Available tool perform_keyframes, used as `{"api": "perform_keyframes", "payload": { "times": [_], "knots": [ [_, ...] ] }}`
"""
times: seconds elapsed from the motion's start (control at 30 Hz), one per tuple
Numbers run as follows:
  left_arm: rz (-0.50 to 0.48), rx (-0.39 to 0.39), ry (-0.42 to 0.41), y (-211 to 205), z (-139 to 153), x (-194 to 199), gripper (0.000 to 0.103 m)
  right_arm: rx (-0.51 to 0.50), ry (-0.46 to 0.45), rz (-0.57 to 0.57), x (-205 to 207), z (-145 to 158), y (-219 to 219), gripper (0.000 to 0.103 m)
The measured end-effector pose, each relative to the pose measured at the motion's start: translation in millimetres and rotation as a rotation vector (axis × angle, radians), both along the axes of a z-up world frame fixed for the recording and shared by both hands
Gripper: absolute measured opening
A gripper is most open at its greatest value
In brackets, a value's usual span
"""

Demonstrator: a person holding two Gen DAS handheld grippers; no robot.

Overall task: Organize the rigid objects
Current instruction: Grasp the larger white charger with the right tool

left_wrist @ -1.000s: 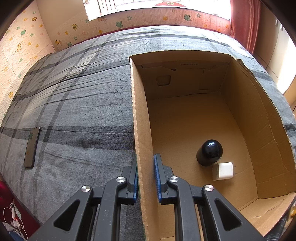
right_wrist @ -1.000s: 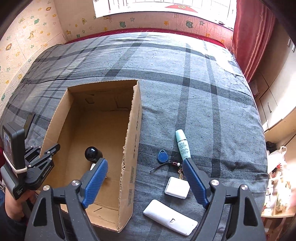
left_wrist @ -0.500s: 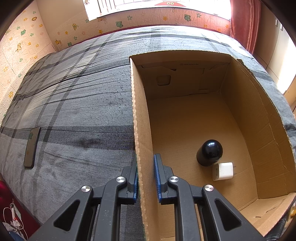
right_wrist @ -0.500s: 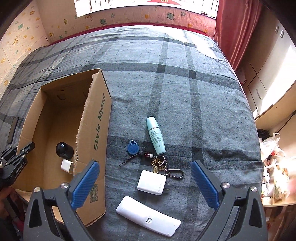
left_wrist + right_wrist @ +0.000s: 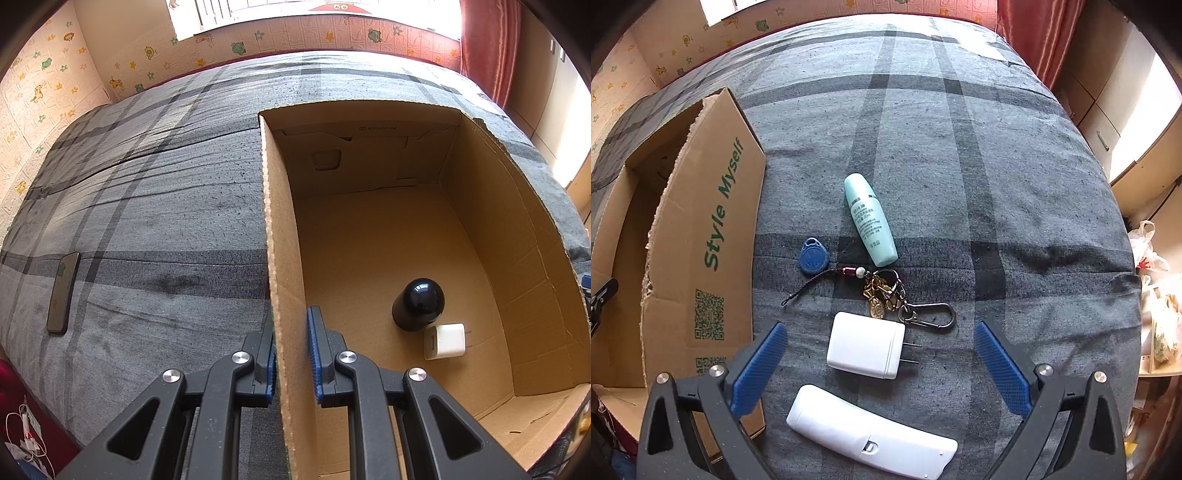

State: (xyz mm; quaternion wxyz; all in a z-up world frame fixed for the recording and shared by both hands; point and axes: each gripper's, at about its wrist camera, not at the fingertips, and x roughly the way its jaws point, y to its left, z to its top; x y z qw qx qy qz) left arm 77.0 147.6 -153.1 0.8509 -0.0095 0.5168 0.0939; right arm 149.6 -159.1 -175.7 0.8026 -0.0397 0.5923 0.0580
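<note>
My left gripper [image 5: 291, 354] is shut on the left wall of the open cardboard box [image 5: 284, 236] on the bed. Inside the box lie a black round-topped cylinder [image 5: 419, 303] and a small white charger [image 5: 445, 340]. My right gripper [image 5: 882, 363] is open and empty, above a white plug adapter [image 5: 865, 345]. A long white remote-like case [image 5: 871, 432] lies nearer me. Beyond are a keyring with carabiner [image 5: 905, 299], a blue key fob [image 5: 813, 256] and a mint-green bottle [image 5: 870, 219]. The box [image 5: 709, 236] stands to their left.
A dark phone [image 5: 62, 291] lies on the grey plaid bedcover [image 5: 147, 221] left of the box. Cables lie on the floor at the bed's near-left corner [image 5: 26, 435]. Red curtain, cupboards and plastic bags [image 5: 1156, 295] are off the bed's right edge.
My right gripper has swung right from over the box and come down closer to the loose items, now centred on the white plug adapter. The left gripper has stayed clamped on the box wall.
</note>
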Motion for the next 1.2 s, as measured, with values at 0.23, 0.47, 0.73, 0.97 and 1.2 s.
{"api": "perform_keyframes", "payload": {
  "times": [0.23, 0.47, 0.73, 0.97, 1.2],
  "knots": [
    [0.000, -0.001, 0.000, 1, 1, 0, 0.016, 0.010, 0.051, -0.038, -2, -29, -7, 0.103],
    [0.000, -0.001, 0.000, 1, 1, 0, 0.016, 0.012, 0.061, -0.059, -7, -43, -4, 0.103],
    [0.000, -0.001, 0.000, 2, 1, 0, 0.016, 0.043, 0.090, -0.087, -4, -50, -4, 0.100],
    [-0.001, 0.002, 0.001, 1, 1, 1, 0.016, 0.036, 0.084, -0.089, -2, -48, -1, 0.070],
    [-0.001, 0.002, 0.001, 2, 1, 1, 0.016, 0.037, 0.074, -0.089, -5, -39, -2, 0.070]
  ]
}}
